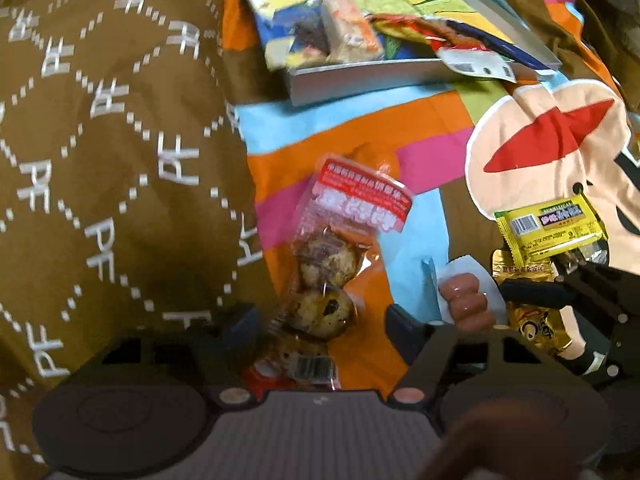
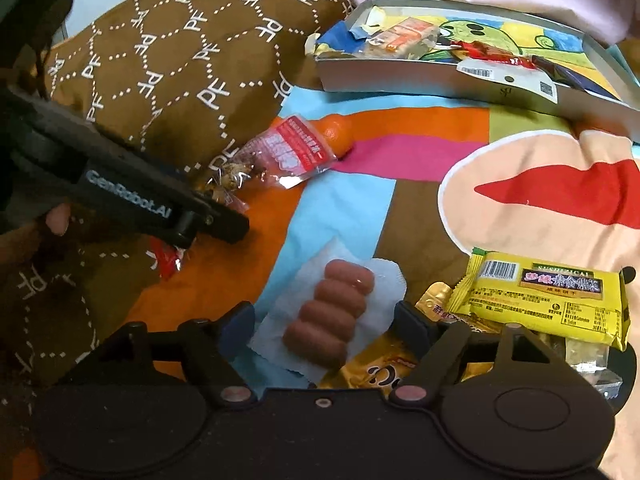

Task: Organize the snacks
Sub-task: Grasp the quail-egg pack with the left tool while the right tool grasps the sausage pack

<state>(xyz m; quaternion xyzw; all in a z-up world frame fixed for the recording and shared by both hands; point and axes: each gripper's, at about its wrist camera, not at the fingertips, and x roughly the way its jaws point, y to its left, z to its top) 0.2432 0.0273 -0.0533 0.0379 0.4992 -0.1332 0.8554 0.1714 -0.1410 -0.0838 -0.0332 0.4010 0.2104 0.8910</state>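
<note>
- my left gripper (image 1: 320, 320), bottom centre of the left wrist view: its jaws are spread either side of the quail egg pack (image 1: 324, 296), which runs lengthwise between them. no pinch has formed; i judge i lined up along the pack's long axis so the jaws can close across its narrow width.
- my right gripper (image 2: 324, 320), bottom centre of the right wrist view: jaws spread, straddling the sausage pack (image 2: 332, 316), which lies flat on the bedspread (image 2: 344, 208), its lower edge over the gold packet (image 2: 372, 368). nothing is gripped.
- lower right of the right wrist view: the yellow packet (image 2: 548, 300) rests on top of other wrappers in a loose pile, just beside my right jaw, waiting to be sorted.
- middle left of the same view: the quail egg pack's red label end lies against an orange (image 2: 340, 132), at the foot of the brown pillow (image 2: 192, 64).
- top right of both views: the shallow box (image 2: 440, 84) sits well apart from the loose snacks. it already holds several wrapped snacks on its drawn lining, so i judge it to be the place where the rest belong.
</note>
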